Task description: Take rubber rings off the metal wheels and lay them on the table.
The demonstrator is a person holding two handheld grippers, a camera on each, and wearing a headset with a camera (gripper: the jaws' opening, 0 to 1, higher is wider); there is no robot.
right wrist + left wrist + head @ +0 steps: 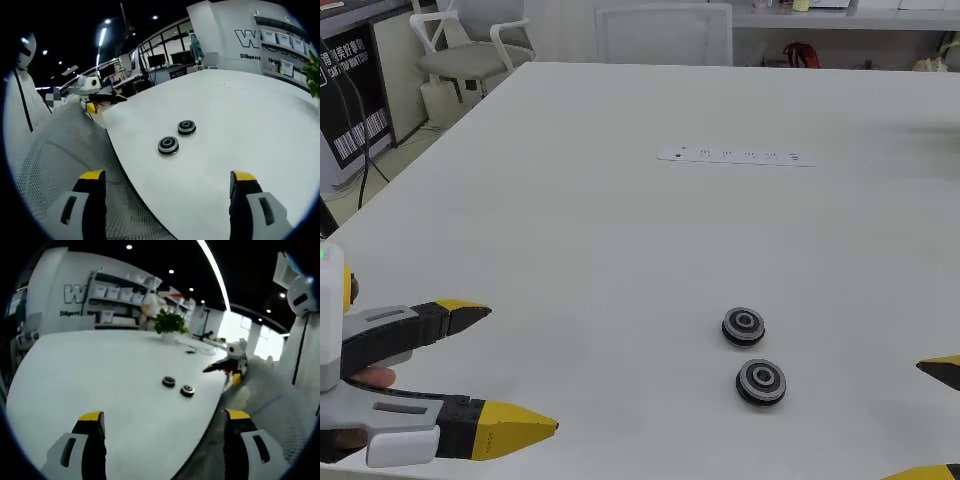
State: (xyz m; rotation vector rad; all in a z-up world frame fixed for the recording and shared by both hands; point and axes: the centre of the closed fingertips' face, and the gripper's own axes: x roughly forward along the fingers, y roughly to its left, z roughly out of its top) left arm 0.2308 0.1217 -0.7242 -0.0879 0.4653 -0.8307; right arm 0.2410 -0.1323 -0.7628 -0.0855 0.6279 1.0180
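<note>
So both grippers are wide open with nothing in them. The left gripper (523, 368) sits low at the near-left of the table (620, 200), jaws spread far apart, yellow tips pointing toward the middle. You can see a couple of the person's fingers (375, 377) wrapped around the handle. It's held roughly level, just above the surface as far as I can tell. In its own view the jaws frame the tabletop with the work sitting well ahead of them.

The right gripper (910, 420) pokes in from the near-right edge, yellow tips only, also spread. My guess is it's parked like that because each side is lining up to come in on the wheels from opposite directions, one to steady and one to peel.

The two metal wheels (744, 326) (761, 382) lie flat on the table between the grippers, closer to the right one, just beside each other but not touching. The black rubber rings (740, 384) look like they're still on both, so nothing's been pulled yet.

Farther out there's a flush socket strip (735, 155) set into the tabletop, and chairs (470, 50) past the far edge.
</note>
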